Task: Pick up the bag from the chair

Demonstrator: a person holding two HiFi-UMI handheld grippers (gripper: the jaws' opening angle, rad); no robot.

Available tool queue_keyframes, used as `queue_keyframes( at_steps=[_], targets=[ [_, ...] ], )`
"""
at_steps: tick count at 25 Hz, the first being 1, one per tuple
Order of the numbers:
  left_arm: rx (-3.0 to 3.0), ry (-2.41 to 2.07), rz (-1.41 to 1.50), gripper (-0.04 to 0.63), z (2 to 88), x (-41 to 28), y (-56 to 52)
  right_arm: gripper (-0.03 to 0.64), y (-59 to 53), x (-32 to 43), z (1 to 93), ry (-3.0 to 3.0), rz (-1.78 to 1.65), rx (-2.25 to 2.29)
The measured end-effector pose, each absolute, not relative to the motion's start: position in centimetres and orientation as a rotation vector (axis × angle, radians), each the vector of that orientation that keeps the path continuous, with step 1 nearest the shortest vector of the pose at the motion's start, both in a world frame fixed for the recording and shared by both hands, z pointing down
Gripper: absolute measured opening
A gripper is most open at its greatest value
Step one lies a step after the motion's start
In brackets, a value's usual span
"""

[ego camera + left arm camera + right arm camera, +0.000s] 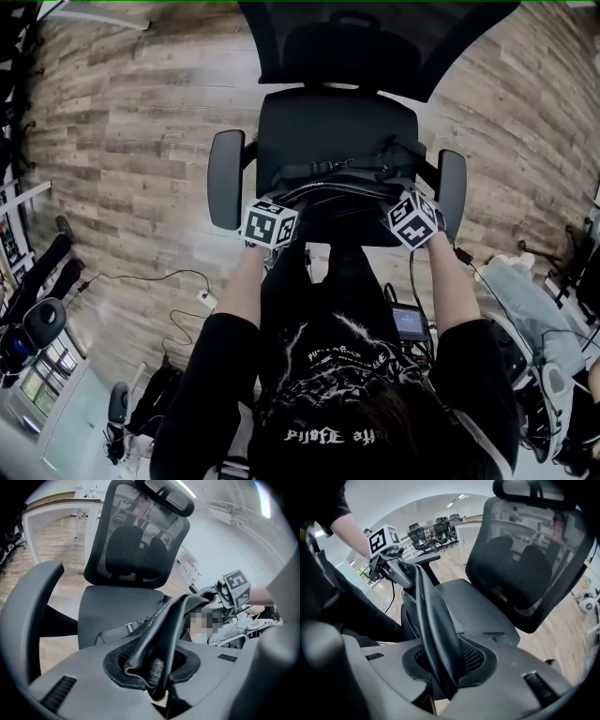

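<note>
Holding the bag [342, 186] at the 6 o'clock edge of the chair [333, 117], my left gripper [157, 679] and right gripper [440, 679] both clamp its black rim (grasp done, I judge), lift remaining.

Wood-plank floor [122, 122] all around. On it at near left, a black cable [155, 273] trailing to a white plug block [207, 300]. Near right, a small lit screen [409, 323]. Far off, a white table [56, 508].

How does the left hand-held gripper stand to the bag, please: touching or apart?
Touching. The left gripper view shows the bag pinched between the jaws of the left hand-held gripper.
</note>
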State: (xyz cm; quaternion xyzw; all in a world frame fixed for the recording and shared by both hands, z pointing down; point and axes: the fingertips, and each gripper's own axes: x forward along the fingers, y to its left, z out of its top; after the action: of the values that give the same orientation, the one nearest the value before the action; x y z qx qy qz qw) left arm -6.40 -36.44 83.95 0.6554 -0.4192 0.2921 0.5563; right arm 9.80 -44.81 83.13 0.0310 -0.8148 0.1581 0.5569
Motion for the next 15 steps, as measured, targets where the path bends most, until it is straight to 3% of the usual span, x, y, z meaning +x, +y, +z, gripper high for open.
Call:
queue_keyframes(
  at_steps=[15],
  targets=[
    [1.551,-0.991,0.677,0.069,80.3,-4.6,-32.1,0.089,-40.0,12.0,80.1,-1.899,0.6,0.284]
  ],
)
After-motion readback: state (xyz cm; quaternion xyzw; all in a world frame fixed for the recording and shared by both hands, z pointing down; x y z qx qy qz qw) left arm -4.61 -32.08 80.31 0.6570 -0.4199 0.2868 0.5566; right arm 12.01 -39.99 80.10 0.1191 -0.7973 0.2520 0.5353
